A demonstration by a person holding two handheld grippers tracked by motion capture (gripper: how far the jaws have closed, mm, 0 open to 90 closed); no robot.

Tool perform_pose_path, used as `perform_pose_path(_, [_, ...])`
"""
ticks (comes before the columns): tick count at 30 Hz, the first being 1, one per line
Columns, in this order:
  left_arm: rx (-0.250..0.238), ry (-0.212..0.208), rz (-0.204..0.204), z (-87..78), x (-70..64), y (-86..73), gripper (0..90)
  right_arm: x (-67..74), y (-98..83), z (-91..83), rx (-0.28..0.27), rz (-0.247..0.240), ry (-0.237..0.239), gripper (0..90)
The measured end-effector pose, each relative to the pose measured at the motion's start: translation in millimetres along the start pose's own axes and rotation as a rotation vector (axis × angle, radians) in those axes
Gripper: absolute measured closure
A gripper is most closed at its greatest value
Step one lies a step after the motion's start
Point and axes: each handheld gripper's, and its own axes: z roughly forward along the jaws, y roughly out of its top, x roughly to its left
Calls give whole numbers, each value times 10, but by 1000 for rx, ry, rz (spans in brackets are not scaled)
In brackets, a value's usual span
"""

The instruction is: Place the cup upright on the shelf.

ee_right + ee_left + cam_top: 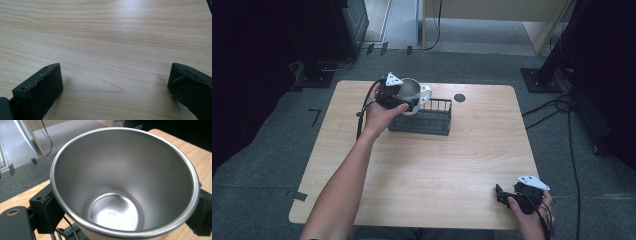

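Note:
A steel mug with a white outside and a white handle hangs over the left end of a black wire rack at the back of the wooden table. My left gripper is shut on the mug, one jaw on each side of its rim. The left gripper view looks down into the empty mug, with my left gripper clasping its wall and a black pad pressed against it. My right gripper rests low at the table's front right corner. In the right gripper view, that gripper stands open over bare wood.
A small black round mark lies on the table right of the rack. Cables run over the grey floor to the right. Dark equipment stands at the far left and far right.

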Motion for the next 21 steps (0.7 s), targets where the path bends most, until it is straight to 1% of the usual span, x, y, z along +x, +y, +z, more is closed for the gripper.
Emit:
perform_pose_path(1, [3,3,5,36,8,-20,81,0,0,0,0,0,0,0])
perform_pose_path(4, [9,4,7,61,14,-28,81,0,0,0,0,0,0,0])
perform_pose_path(6, [18,-4,10,99,17,-41,80,0,0,0,0,0,0,0])
perform_pose_path(8, [35,-4,13,135,13,-58,80,0,0,0,0,0,0,0])
perform_pose_path(9, [35,-4,13,135,13,-58,80,0,0,0,0,0,0,0])
perform_pose_path(11, [59,-9,18,186,3,-92,80,0,0,0,0,0,0,0])
perform_pose_path(12, [59,-9,18,186,3,-92,80,0,0,0,0,0,0,0])
perform_pose_path(13, [70,-4,15,212,-11,-110,80,0,0,0,0,0,0,0])
perform_pose_path(16, [75,-2,10,226,-13,-126,80,0,0,0,0,0,0,0])
perform_pose_path(17, [84,-1,-4,236,-14,-137,80,0,0,0,0,0,0,0])
perform_pose_path(19, [91,2,-11,246,-20,-153,80,0,0,0,0,0,0,0])
perform_pose_path(21, [87,2,-14,248,-24,-165,80,0,0,0,0,0,0,0])
